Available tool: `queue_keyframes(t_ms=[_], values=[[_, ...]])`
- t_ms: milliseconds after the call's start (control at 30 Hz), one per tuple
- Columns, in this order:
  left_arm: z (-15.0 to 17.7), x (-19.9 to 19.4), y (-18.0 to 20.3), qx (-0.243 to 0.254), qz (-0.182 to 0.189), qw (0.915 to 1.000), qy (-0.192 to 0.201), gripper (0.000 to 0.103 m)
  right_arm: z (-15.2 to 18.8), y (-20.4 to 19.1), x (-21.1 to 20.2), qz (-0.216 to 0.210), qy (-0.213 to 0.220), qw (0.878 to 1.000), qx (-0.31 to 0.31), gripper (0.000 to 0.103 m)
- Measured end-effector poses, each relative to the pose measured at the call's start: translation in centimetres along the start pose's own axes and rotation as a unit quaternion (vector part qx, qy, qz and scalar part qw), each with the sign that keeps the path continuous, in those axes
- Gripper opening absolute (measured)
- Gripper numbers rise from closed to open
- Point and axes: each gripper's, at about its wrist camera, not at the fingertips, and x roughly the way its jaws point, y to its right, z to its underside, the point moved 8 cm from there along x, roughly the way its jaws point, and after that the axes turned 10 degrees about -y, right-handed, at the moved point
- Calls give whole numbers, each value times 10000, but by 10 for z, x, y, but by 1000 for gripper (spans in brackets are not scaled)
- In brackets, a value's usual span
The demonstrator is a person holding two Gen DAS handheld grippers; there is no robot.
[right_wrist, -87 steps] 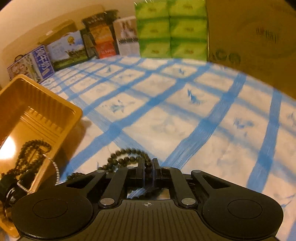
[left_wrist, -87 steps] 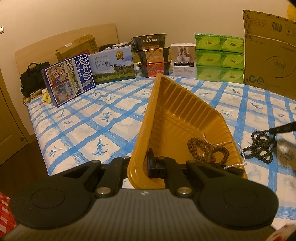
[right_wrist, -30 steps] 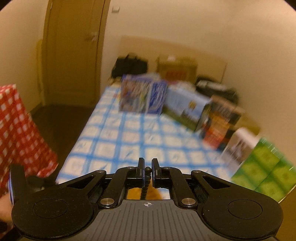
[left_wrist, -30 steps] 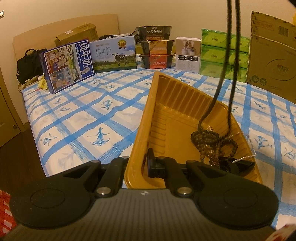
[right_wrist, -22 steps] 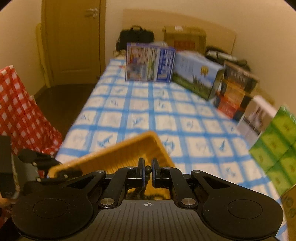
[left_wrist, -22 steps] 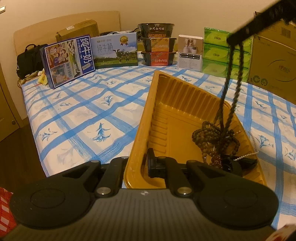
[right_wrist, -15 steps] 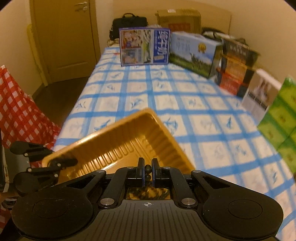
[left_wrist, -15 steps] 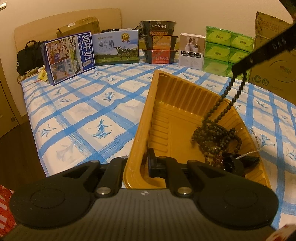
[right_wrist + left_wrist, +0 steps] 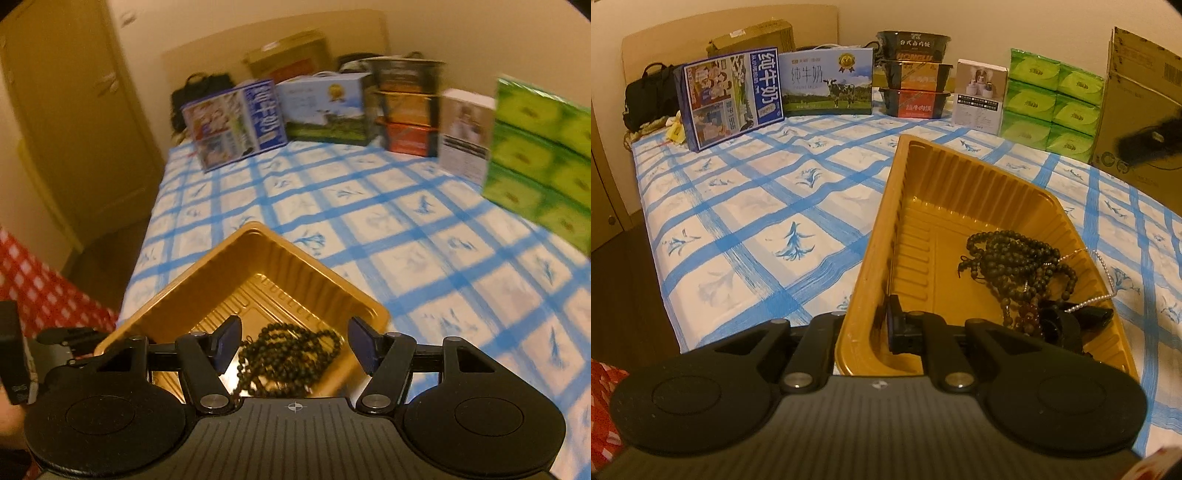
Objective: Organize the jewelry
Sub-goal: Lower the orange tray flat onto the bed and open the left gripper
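Above the gold tray (image 9: 255, 240), the right gripper (image 9: 293, 345) gapes empty over dark bead necklaces (image 9: 1015, 258), while the left gripper (image 9: 871, 325) pinches the tray's near rim.

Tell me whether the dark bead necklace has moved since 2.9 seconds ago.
Yes. The dark bead necklace went from the blue checked tablecloth into the yellow plastic tray.

The left tool (image 9: 875, 325) hides the gold tray's (image 9: 882, 221) near rim at 6 o'clock; a cardboard box (image 9: 1137, 110) is cut off at 3 o'clock. From the right wrist, motion blur smears the far boxes (image 9: 332, 107).
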Motion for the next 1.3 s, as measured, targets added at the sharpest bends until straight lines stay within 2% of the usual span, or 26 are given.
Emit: queue_keyframes(t_ms=[233, 333, 400, 467, 500, 533, 767, 900, 1033, 1300], values=[[9, 8, -7, -227, 94, 9995, -187, 10, 66, 39, -33, 163, 166, 9933, 1134, 64], [12, 9, -10, -378, 150, 9989, -231, 17, 93, 52, -47, 242, 242, 9876, 1532, 64], [14, 7, -12, -435, 105, 9986, -266, 27, 109, 59, -56, 259, 295, 9830, 1793, 64], [16, 3, -14, -449, -10, 9988, -217, 48, 125, 65, -66, 313, 353, 9771, 2073, 64], [16, 0, -16, -482, -42, 9987, -179, 53, 132, 68, -70, 329, 364, 9753, 2154, 64], [17, -3, -18, -525, -79, 9985, -166, 66, 139, 69, -74, 342, 371, 9737, 2223, 64], [20, -40, -32, -821, -531, 9952, 67, 88, 170, 71, -100, 478, 501, 9633, 2592, 64], [22, -63, -24, -789, -726, 9941, 149, 95, 180, 61, -111, 582, 588, 9613, 2629, 64], [24, -86, -1, -547, -810, 9950, 188, 102, 185, 50, -114, 671, 551, 9641, 2510, 64], [39, -108, 61, -161, -454, 9988, -90, 102, 200, 20, -119, 912, 385, 9704, 2203, 64]])
